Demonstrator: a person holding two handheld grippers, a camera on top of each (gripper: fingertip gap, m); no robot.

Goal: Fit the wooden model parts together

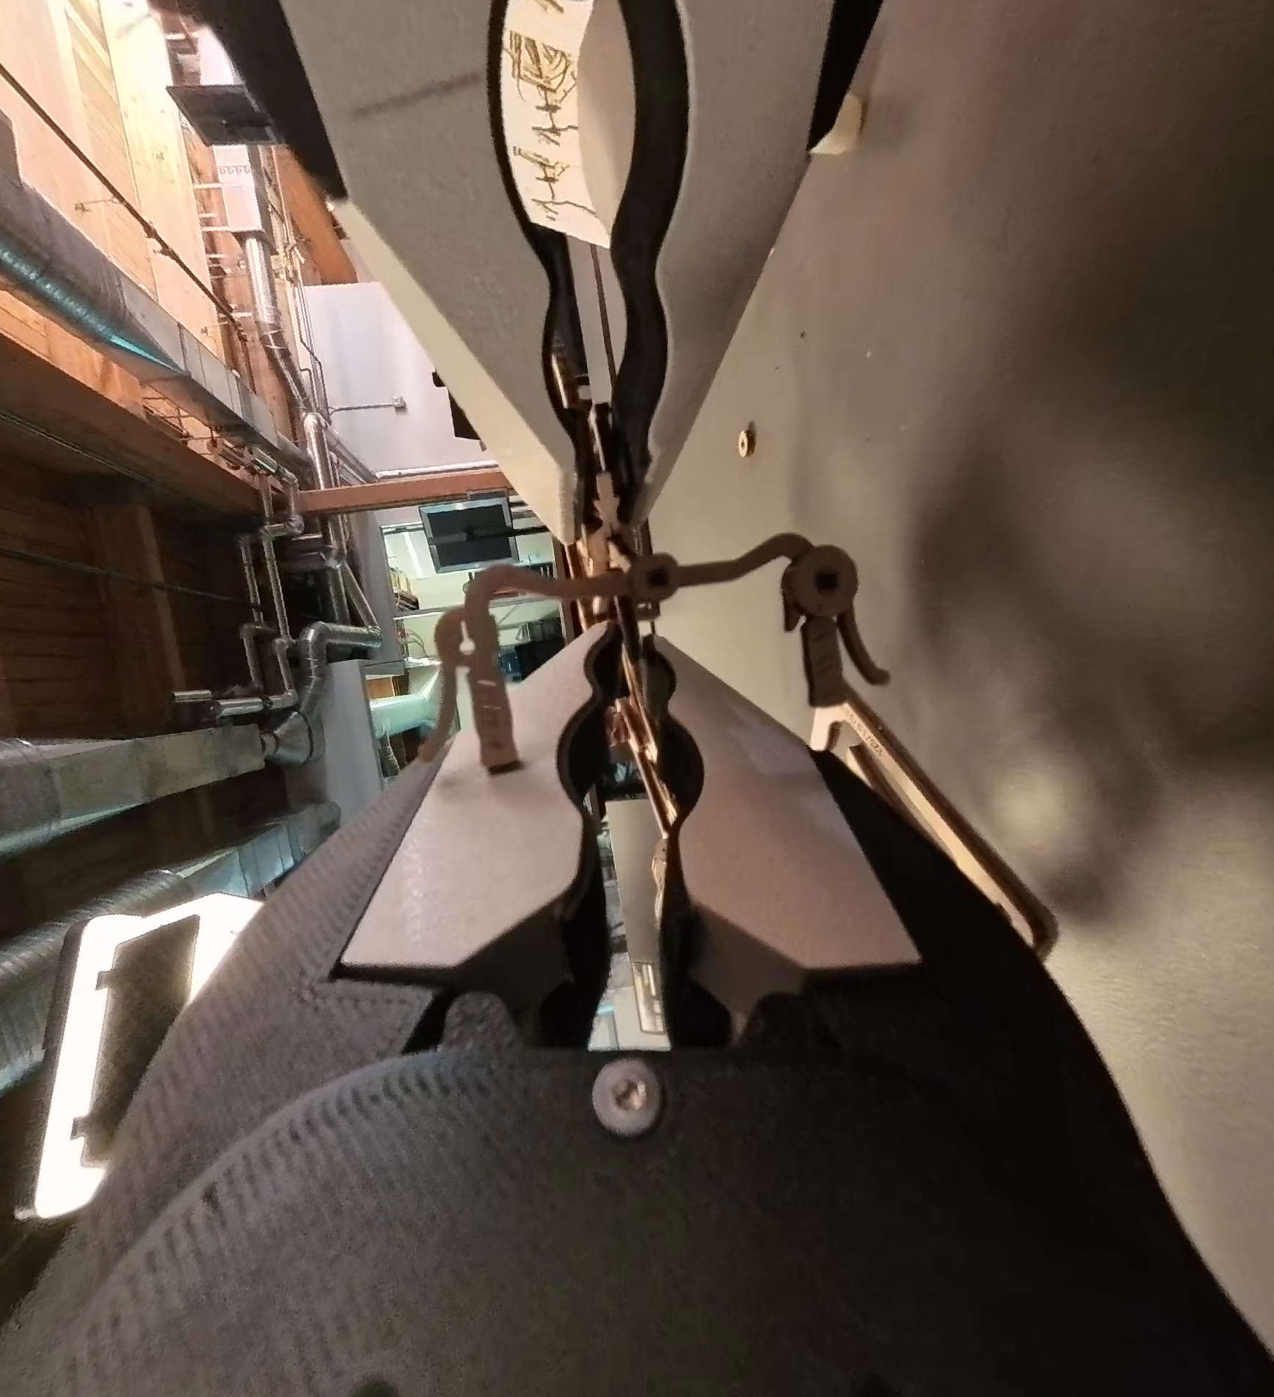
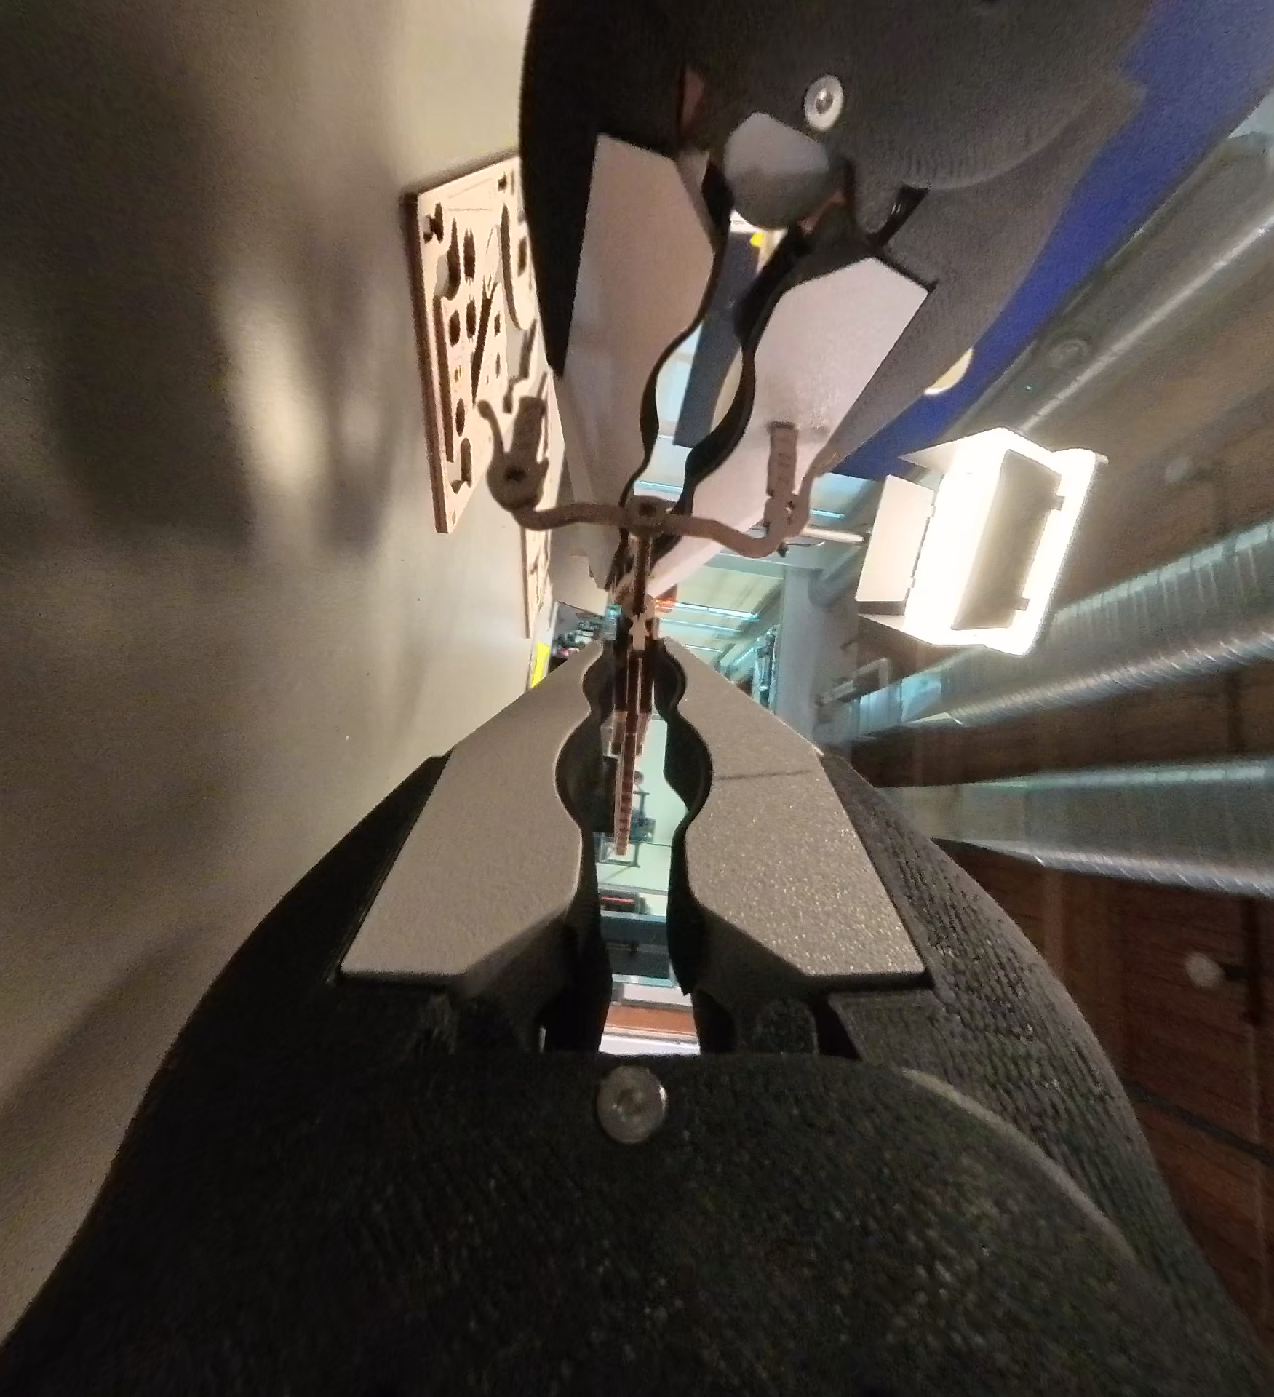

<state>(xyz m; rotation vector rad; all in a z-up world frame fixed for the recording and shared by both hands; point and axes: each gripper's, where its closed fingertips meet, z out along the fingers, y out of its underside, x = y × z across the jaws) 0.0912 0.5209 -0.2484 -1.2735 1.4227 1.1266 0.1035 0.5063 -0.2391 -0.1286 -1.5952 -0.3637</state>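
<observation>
Two grippers meet tip to tip above the desk [image 2: 165, 680], the left gripper [image 1: 622, 631] and right gripper [image 2: 637, 642] each clamped on the wooden model [image 1: 656, 578]. Mid-assembly, seemingly; next, steady pressure along the joint, near the parts sheet [image 2: 467, 340].

Grey table [image 2: 165, 529], pale wooden cut-out sheet [image 2: 460, 363] flat on it, second sheet just beside

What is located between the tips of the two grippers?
The wooden model: both views show the left gripper and right gripper facing tip to tip, each shut on its thin plates, with a crossbar of curved arms sticking out sideways between them.
</observation>
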